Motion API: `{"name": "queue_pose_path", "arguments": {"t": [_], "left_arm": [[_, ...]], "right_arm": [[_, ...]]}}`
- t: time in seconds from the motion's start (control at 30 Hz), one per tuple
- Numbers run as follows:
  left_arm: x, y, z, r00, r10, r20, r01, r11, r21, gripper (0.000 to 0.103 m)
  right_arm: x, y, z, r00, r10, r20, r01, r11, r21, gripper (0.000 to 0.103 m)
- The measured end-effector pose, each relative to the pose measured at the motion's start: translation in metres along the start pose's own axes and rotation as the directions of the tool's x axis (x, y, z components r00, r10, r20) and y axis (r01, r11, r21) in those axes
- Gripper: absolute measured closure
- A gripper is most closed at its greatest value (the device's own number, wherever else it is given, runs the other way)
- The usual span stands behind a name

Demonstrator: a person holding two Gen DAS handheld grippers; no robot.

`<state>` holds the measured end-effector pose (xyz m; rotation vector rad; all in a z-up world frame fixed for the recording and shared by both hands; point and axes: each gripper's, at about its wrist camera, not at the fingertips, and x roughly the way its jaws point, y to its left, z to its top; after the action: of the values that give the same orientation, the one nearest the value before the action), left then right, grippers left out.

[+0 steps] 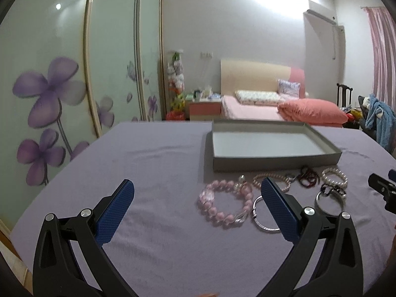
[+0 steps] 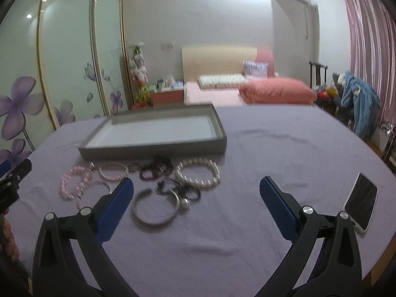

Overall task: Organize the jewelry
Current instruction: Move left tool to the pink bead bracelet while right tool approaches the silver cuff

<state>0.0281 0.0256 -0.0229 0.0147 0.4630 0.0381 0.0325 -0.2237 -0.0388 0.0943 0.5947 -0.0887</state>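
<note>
A shallow grey box with a white floor stands empty on the purple cloth. Several bracelets lie in front of it: a pink bead bracelet, a small pink pearl one, a dark red bead one, a white pearl one, a thin silver ring, and a silver bangle with a dark cord. My left gripper is open above the cloth, left of the jewelry. My right gripper is open, just right of the bangle.
A phone lies near the table's right edge. The purple cloth covers the whole table. A bed, a wardrobe with flower doors and a chair with blue clothing stand behind the table.
</note>
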Motion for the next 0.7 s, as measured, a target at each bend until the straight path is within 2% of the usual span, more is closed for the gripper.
{"name": "queue_pose_path", "arguments": {"t": [0.03,0.1,0.17,0.2,0.37,0.53,0.6,0.7], "left_arm": [[0.003,0.001,-0.001,1.0,-0.001,-0.016,0.001,1.0,-0.004,0.002],[0.009,0.004,-0.003,0.999,-0.007,-0.053,0.007,1.0,-0.011,0.002],[0.012,0.003,-0.004,0.997,-0.015,-0.081,0.014,1.0,-0.011,0.002],[0.013,0.003,-0.006,0.996,-0.017,-0.091,0.016,1.0,-0.01,0.002],[0.02,0.006,-0.003,0.992,-0.027,-0.121,0.025,1.0,-0.018,0.002],[0.019,0.01,-0.002,0.991,-0.042,-0.127,0.038,0.999,-0.033,0.002],[0.02,0.011,-0.001,0.991,-0.046,-0.129,0.042,0.998,-0.037,0.002],[0.021,0.011,-0.001,0.99,-0.055,-0.132,0.05,0.998,-0.041,0.002]], "right_arm": [[0.005,-0.002,-0.001,1.0,0.007,-0.026,-0.007,1.0,0.007,0.018],[0.017,-0.006,-0.003,0.996,0.027,-0.089,-0.024,0.999,0.031,0.034],[0.025,-0.007,-0.007,0.989,0.054,-0.136,-0.048,0.998,0.052,0.045],[0.028,-0.005,-0.008,0.985,0.07,-0.155,-0.061,0.997,0.057,0.047],[0.031,0.017,-0.014,0.958,0.153,-0.242,-0.149,0.988,0.034,0.047],[0.046,0.028,-0.022,0.927,0.163,-0.339,-0.165,0.986,0.023,0.045],[0.047,0.034,-0.021,0.927,0.148,-0.344,-0.156,0.988,0.002,0.041],[0.052,0.039,-0.019,0.924,0.139,-0.355,-0.151,0.989,-0.005,0.04]]}}
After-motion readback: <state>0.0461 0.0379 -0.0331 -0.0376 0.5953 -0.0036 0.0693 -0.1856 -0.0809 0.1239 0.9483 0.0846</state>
